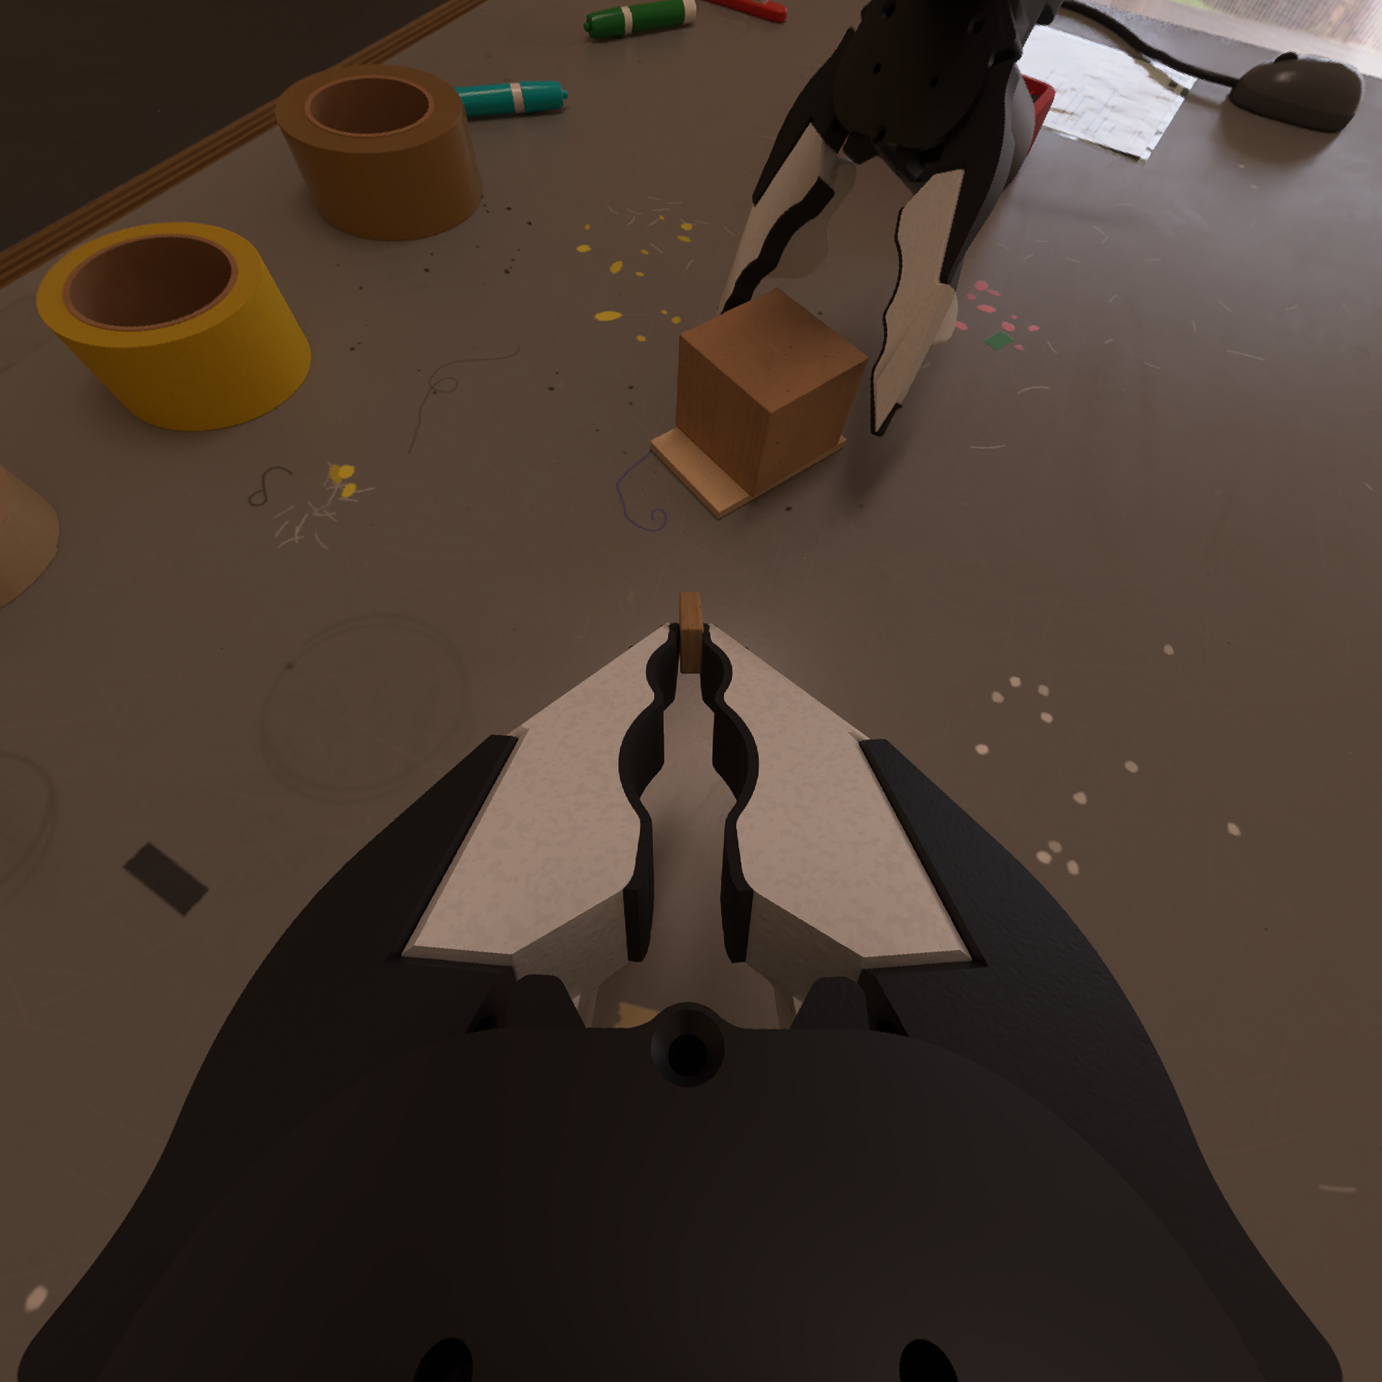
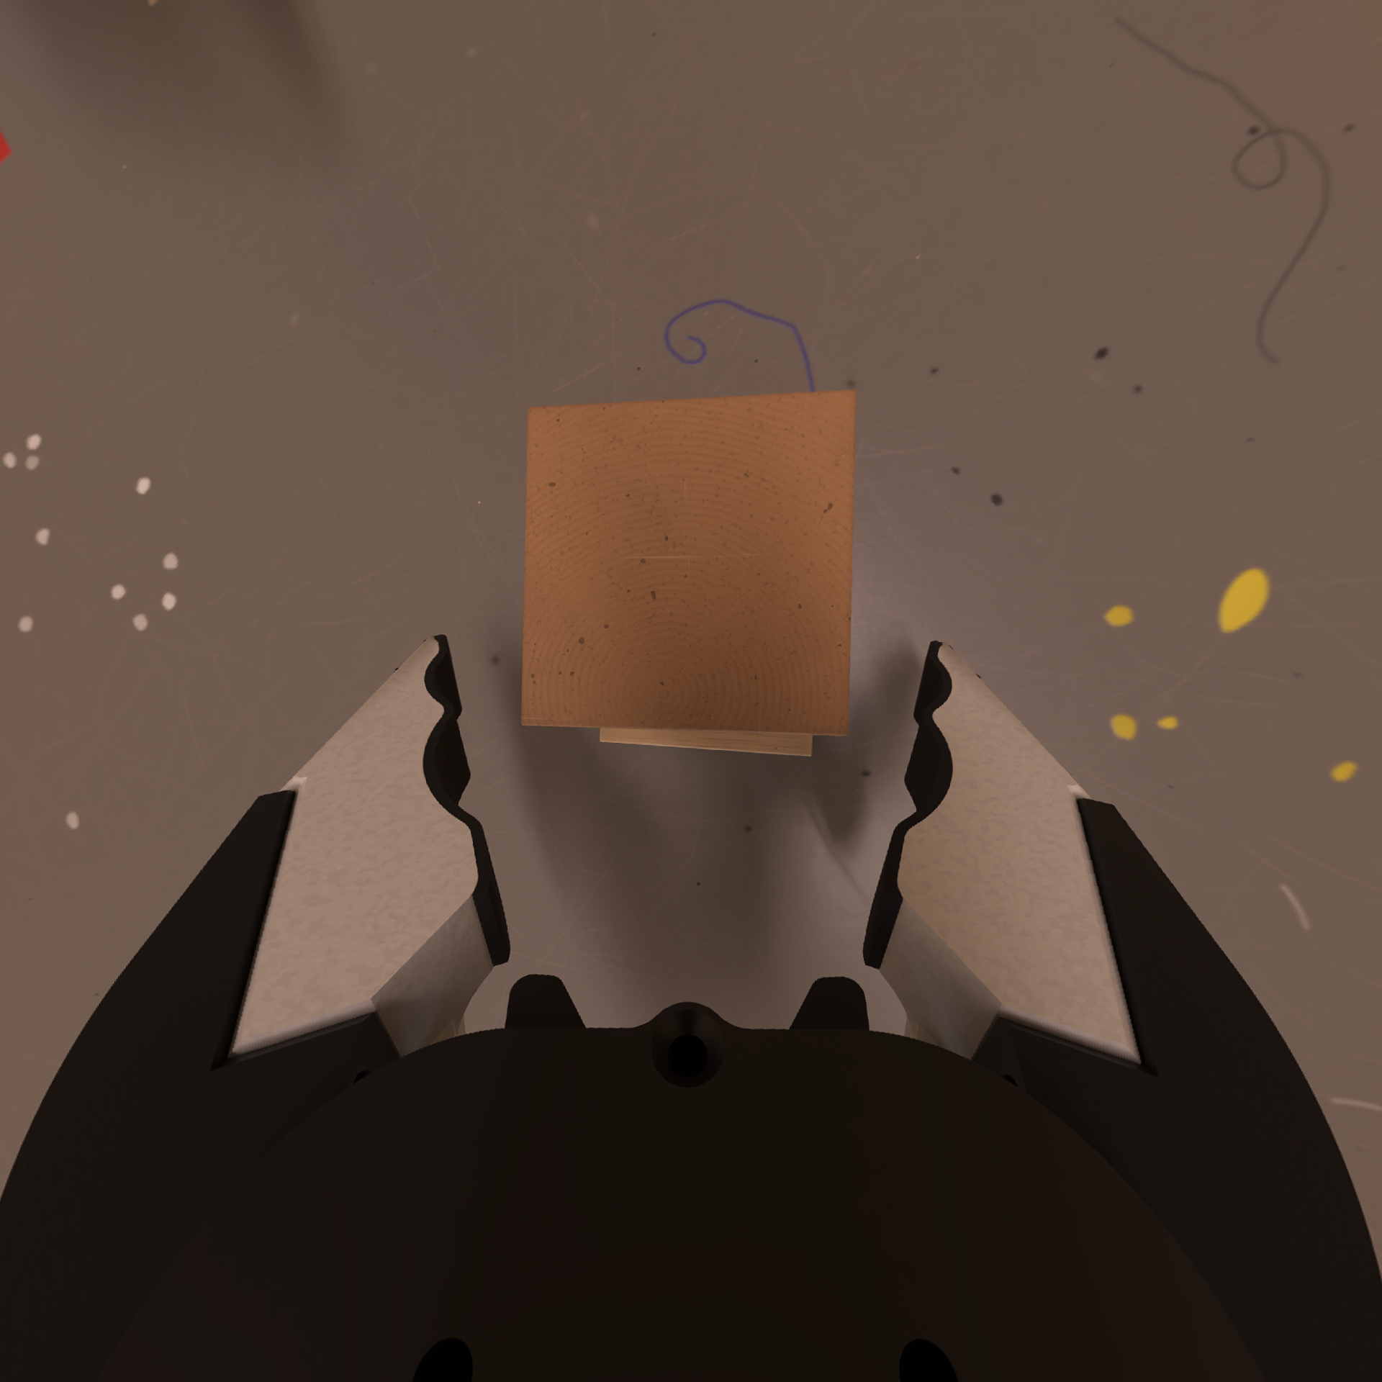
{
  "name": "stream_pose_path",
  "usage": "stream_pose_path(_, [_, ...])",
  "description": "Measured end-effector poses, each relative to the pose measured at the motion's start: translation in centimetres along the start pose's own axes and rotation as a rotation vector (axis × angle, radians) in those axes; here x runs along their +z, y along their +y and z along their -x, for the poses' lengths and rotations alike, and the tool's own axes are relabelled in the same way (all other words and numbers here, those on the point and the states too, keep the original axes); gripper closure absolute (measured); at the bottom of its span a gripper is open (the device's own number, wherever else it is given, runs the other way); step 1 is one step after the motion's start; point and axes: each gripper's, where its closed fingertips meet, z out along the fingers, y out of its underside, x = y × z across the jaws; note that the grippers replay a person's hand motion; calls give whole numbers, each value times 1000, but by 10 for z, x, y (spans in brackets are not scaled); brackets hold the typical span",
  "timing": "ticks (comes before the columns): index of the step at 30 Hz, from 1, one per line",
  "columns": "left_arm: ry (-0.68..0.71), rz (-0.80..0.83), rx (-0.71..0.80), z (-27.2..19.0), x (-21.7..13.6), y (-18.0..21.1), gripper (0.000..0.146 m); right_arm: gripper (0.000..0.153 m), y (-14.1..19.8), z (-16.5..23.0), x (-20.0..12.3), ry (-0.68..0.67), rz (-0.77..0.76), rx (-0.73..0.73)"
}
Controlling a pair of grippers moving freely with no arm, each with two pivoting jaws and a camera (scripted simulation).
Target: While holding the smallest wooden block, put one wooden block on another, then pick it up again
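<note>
Wooden cube (image 2: 686, 561) hides most of flat block (image 2: 707, 742); right jaws spread, left pinching small block (image 1: 689, 633).

1. We find no writing, brand, number or sign that we can read in either view.
2. The sheet of paper (image 1: 1107, 97) at the far right of the table (image 1: 1122, 598) bears a faint printed pattern, too blurred for us to make out.
3. The yellow tape roll (image 1: 176, 325), the brown tape roll (image 1: 381, 149), and the markers at the far edge show plain surfaces with no lettering we can see.
</note>
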Motion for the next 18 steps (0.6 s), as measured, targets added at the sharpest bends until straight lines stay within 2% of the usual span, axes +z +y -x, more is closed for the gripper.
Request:
stream_pose_path(4, [-1,-2,-5,-2,0,3,142,35,-8,-3,-4,41,10,-31])
stream_pose_path(6, [-2,-6,-9,-2,0,4,142,37,-7,-4,2,49,69,-52])
stream_pose_path(7, [-3,-9,-11,-3,0,4,142,40,-5,-4,5,58,107,-62])
stream_pose_path(9, [-6,-19,-12,-4,-1,5,142,63,-3,-4,10,59,168,-58])
stream_pose_path(18, [-29,-65,-25,-5,-11,6,142,67,-15,-4,6,50,227,-32])
